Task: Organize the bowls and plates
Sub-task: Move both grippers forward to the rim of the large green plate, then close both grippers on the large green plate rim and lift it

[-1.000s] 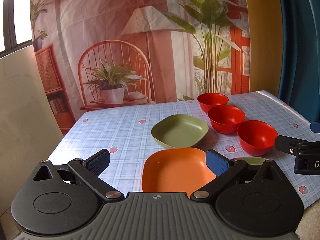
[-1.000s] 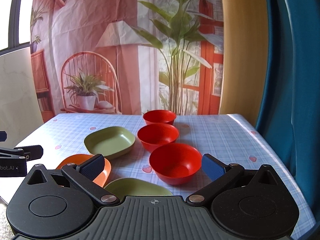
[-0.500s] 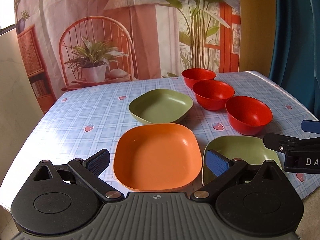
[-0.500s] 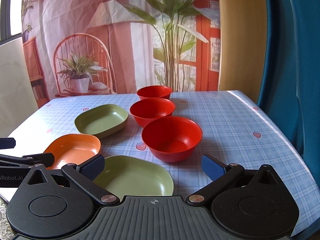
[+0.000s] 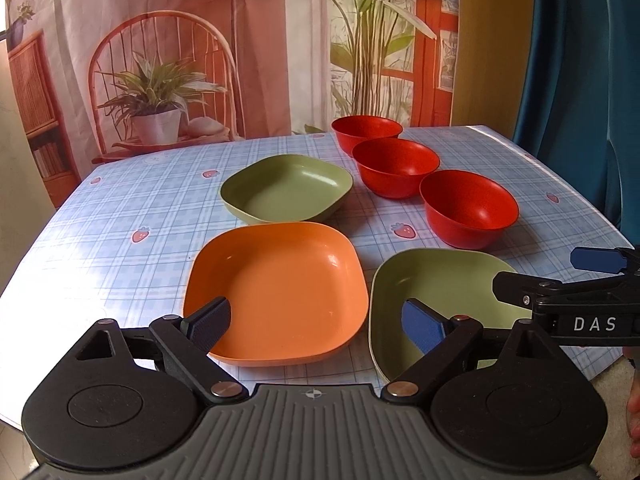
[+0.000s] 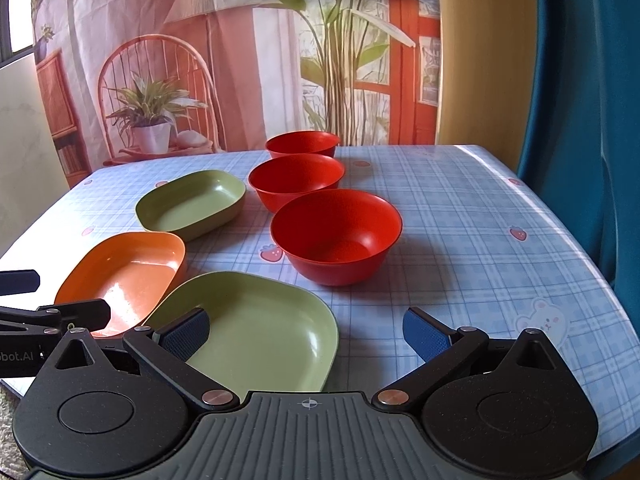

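Left gripper [image 5: 316, 326] fingers spread; right gripper [image 6: 308, 330] too; near green plate [image 6: 260, 332] edge hidden

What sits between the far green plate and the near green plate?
Mostly bare tablecloth, touched by nothing. The orange plate edges in from the left, beside the gap between the far green plate and near green plate. Clearest in the right wrist view.

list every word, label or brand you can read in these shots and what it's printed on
"DAS": white letters on the black right gripper seen from the left wrist camera; the edge of the frame cuts the word off.
"obot.AI": white letters on the black left gripper seen from the right wrist camera; its start is cut off.
Framed pictures on the printed orange room backdrop: too blurred to read.
The plates, bowls and blue checked tablecloth carry only strawberry and bear drawings, no text.
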Demonstrator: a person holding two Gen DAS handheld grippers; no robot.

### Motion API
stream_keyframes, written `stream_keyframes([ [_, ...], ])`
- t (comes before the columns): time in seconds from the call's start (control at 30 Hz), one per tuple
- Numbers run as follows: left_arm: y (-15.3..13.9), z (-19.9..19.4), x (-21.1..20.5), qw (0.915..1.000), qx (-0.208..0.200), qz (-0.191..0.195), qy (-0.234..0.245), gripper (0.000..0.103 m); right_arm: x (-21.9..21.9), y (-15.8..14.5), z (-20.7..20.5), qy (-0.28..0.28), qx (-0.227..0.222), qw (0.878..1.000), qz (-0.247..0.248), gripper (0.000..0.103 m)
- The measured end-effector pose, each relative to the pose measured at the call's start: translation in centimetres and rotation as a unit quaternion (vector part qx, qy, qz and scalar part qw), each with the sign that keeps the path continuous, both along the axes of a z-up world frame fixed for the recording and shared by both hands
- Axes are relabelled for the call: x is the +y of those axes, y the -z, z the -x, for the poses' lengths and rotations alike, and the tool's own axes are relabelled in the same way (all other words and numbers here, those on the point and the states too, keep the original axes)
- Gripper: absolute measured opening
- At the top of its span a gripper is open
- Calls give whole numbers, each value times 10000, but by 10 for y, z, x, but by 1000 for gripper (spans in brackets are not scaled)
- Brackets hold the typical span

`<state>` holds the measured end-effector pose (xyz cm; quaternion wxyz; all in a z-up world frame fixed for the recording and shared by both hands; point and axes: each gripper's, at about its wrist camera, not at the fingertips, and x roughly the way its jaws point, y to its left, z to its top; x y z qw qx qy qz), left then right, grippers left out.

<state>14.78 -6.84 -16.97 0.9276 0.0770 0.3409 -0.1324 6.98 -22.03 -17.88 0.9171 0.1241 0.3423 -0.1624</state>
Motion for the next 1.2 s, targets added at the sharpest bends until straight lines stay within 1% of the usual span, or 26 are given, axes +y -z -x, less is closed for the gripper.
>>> stream_keyframes([
  [0.17,2,-1,1,9999,104,100,85,81,0,3,-2,5,50,10000,-20,95],
  [0.2,1,-1,2,9998,117,125,115,77,0,3,-2,-12,52,10000,-38,94],
  [0.27,2,-1,2,9996,169,165,185,69,0,4,-3,-62,86,9999,-100,86],
  [0.33,4,-1,2,9991,267,213,251,57,1,6,-4,-34,139,9998,-125,84],
  [0.37,5,-1,1,9988,320,243,281,54,0,7,-4,-7,177,9998,-135,84],
  [0.4,6,-1,2,9984,382,272,310,48,0,8,-5,-2,213,9996,-161,84],
  [0.43,7,-2,2,9980,441,297,335,42,-1,9,-5,2,241,9995,-191,79],
  [0.47,9,-2,2,9974,506,341,371,41,-1,11,-5,-5,263,9994,-222,75],
  [0.6,13,-1,1,9957,640,446,504,36,0,14,-6,-112,306,9990,-293,73],
  [0.67,14,-2,0,9944,721,497,598,30,0,16,-6,-134,332,9989,-315,66],
  [0.73,17,-3,-2,9927,828,543,689,25,0,17,-6,-107,357,9988,-325,62],
  [0.87,25,-6,-2,9902,1049,605,696,25,-2,21,-4,-29,406,9985,-362,48],
  [1.0,33,-15,0,9881,1232,687,608,21,-5,24,-4,6,450,9982,-404,45],
  [1.2,41,-26,-3,9865,1360,680,601,18,-8,31,-4,70,553,9972,-508,35],
])
